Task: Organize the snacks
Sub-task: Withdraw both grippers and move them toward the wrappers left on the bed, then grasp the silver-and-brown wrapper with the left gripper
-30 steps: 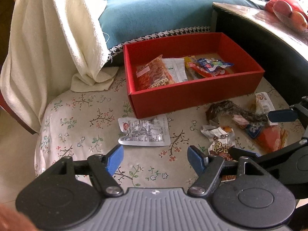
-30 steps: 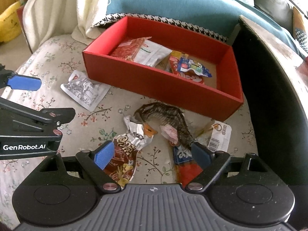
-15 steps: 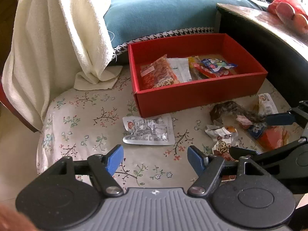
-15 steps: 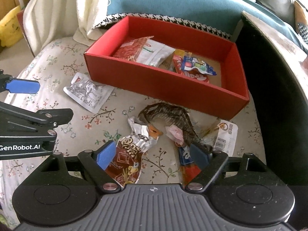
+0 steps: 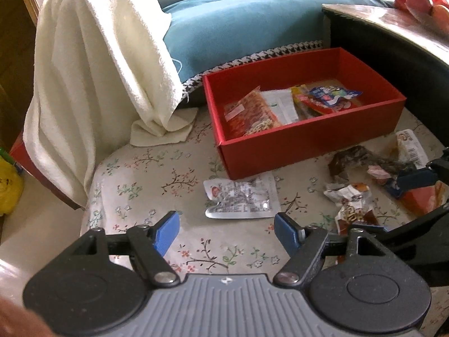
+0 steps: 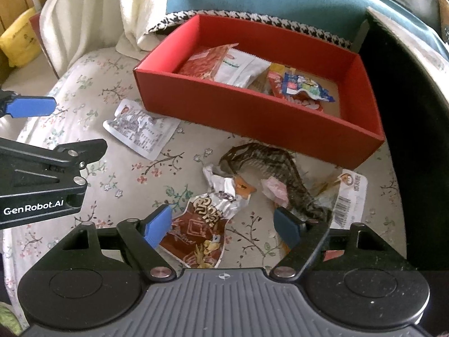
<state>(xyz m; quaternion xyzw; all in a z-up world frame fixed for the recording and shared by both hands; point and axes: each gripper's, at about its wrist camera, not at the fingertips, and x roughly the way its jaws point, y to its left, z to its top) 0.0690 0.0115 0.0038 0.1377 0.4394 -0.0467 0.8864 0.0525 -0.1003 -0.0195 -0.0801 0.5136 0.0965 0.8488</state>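
Observation:
A red box (image 5: 303, 143) on the floral cushion holds several snack packets (image 6: 224, 64). Loose packets lie in front of it: a silver one (image 5: 241, 198), a brown-and-red one (image 6: 202, 224), a dark crumpled one (image 6: 269, 165) and a white barcoded one (image 6: 350, 196). My left gripper (image 5: 226, 231) is open just short of the silver packet, with nothing between its fingers. My right gripper (image 6: 223, 226) hangs over the brown-and-red packet. Its jaws are closing, the packet lies between them and the pads do not press on it.
A white towel (image 5: 92, 64) drapes over the seat at the left, and a teal cushion (image 5: 238, 28) sits behind the box. A dark curved table (image 6: 415, 112) walls off the right side. The left gripper's fingers (image 6: 28, 106) show at the left of the right wrist view.
The right gripper's jaws have narrowed around the brown-and-red packet and it has edged closer to it. The left gripper's opening looks the same, and its view has tilted slightly.

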